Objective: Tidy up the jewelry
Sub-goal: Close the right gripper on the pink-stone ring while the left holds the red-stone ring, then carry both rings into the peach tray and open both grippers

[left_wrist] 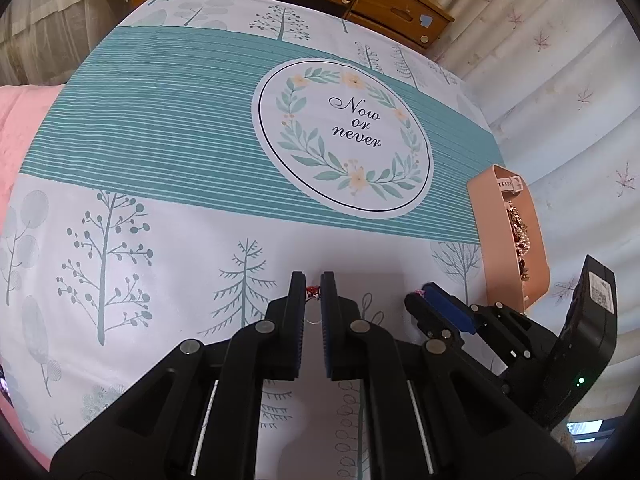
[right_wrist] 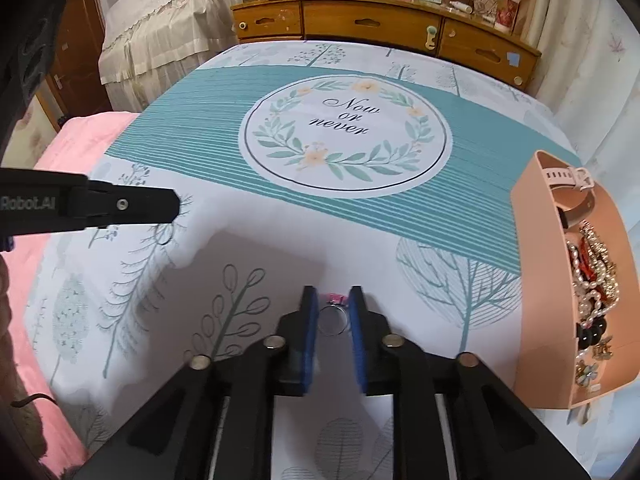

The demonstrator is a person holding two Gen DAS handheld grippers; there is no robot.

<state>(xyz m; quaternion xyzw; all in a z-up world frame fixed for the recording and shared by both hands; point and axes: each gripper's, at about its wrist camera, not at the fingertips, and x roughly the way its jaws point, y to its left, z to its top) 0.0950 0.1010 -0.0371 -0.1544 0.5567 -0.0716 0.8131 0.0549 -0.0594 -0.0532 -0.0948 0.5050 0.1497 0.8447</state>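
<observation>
My left gripper is shut on a ring with a red ornament, its clear band hanging between the blue pads above the bedspread. My right gripper is shut on a silver ring with a pink ornament; it also shows in the left wrist view. A peach jewelry box at the right holds pearl strands, red and black beads and a pink watch; it also shows in the left wrist view.
The bedspread has teal stripes and a round "Now or never" emblem. A wooden dresser stands beyond it. A pink blanket lies left. The left gripper's body shows in the right wrist view.
</observation>
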